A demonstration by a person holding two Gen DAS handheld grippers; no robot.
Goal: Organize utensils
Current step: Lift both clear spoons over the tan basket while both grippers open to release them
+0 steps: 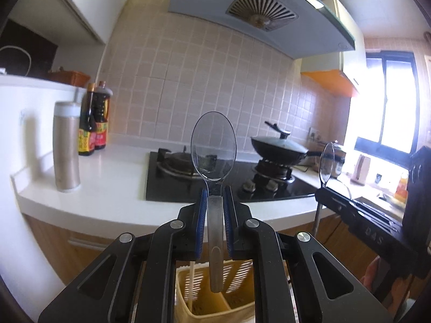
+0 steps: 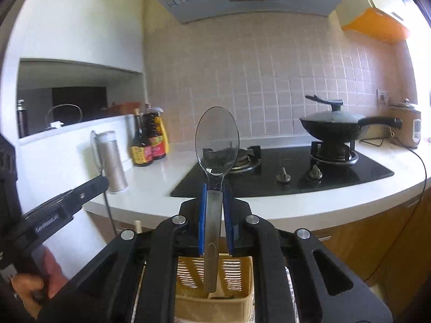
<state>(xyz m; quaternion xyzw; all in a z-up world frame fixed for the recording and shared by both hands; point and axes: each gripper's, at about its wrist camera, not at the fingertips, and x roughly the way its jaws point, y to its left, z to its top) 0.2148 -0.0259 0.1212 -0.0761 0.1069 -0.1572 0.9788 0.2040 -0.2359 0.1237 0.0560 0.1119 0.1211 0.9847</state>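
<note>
Left wrist view: left gripper (image 1: 215,202) pinching a clear plastic spoon (image 1: 213,145) by the handle between the blue pads (image 1: 201,220), bowl upright ahead of the jaws, handle end hanging back over a yellow slotted utensil holder (image 1: 186,290) seen below. Inside the holder, a divider and a pale stick in the left compartment. Beyond, white counter (image 1: 113,177), black gas hob (image 1: 172,185), lidded wok (image 1: 280,148), two sauce bottles (image 1: 94,123) beside a metal flask (image 1: 66,145). At right, the right gripper (image 1: 323,191) side-on, carrying a second clear spoon (image 1: 326,162).

Right wrist view: right gripper (image 2: 215,199) clamped likewise on its own clear spoon (image 2: 217,140), bowl up, handle tip over the same yellow holder (image 2: 237,271) underneath. At left, the left gripper (image 2: 103,181) with a hand (image 2: 27,290) on its grip.

Step judged: both spoons lifted and held, not yet stowed. Next move: tipping each gripper downward so a handle points into a compartment, lining up above the holder's opening, lowering, then spreading the jaws; one spoon at a time to keep the two grippers apart
</note>
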